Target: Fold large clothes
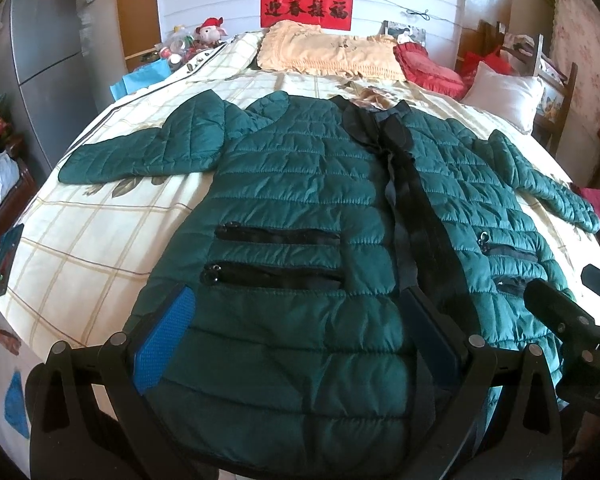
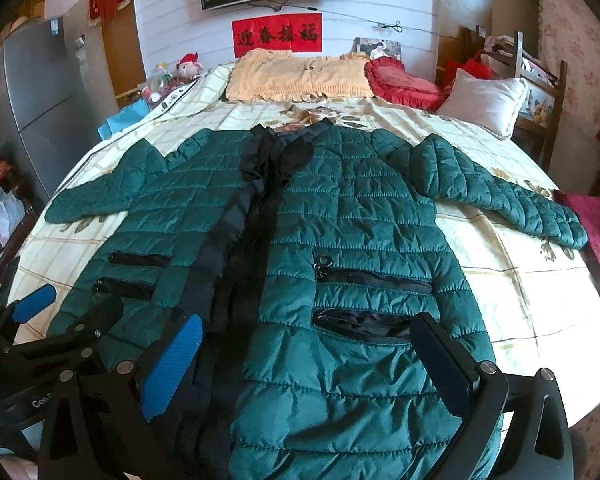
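Observation:
A dark green quilted jacket (image 1: pixel 300 184) (image 2: pixel 360 232) lies flat and face up on the bed, with both sleeves spread out and a black placket down the middle. Its left half carries two black zip pockets (image 1: pixel 276 256). My left gripper (image 1: pixel 300 332) stands open over the hem of that half, blue pad (image 1: pixel 164 344) at the left. My right gripper (image 2: pixel 308 360) is open over the hem of the other half, near its lower pocket (image 2: pixel 360 324). Each gripper shows in the other's view: the right gripper (image 1: pixel 572 288), the left gripper (image 2: pixel 72 308). Neither holds any cloth.
The bed has a cream plaid sheet (image 1: pixel 100 232) (image 2: pixel 520 280). At its head lie a yellow pillow (image 1: pixel 332 52), a red cushion (image 1: pixel 428 66) and a white pillow (image 1: pixel 504 96). A grey fridge (image 1: pixel 48 40) stands left, a wooden chair (image 1: pixel 556 80) right, and a magenta cloth (image 2: pixel 596 220) lies at the right edge.

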A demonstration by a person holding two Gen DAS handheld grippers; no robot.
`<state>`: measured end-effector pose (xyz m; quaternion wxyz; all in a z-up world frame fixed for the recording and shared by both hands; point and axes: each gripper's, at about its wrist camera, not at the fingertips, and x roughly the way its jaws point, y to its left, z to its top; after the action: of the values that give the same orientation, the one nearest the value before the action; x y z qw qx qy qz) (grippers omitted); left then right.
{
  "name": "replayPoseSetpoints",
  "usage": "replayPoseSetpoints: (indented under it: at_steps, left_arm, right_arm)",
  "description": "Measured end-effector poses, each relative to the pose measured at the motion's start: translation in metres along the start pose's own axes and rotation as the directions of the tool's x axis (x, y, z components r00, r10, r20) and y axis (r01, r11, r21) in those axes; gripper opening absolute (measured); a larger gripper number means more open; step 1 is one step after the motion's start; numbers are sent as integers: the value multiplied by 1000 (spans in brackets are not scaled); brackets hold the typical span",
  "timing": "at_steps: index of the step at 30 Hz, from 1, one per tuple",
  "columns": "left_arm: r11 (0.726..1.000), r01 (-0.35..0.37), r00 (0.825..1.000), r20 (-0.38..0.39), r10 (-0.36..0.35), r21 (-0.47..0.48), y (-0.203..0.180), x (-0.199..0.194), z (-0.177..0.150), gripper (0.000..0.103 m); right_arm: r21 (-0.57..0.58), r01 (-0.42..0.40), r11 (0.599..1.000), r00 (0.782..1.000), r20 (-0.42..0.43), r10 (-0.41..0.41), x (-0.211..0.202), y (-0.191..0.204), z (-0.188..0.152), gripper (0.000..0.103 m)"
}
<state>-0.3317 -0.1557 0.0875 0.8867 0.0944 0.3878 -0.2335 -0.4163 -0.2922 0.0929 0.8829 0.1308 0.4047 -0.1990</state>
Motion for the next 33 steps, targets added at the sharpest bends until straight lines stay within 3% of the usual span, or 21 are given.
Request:
replayPoseSetpoints:
  at_steps: [33]
  left_arm:
    - [1000,0,1000,-6,0,-3,0,6,-2,102]
  right_arm:
    - [3,-26,1000,1000,-17,26,5,4,-4,103]
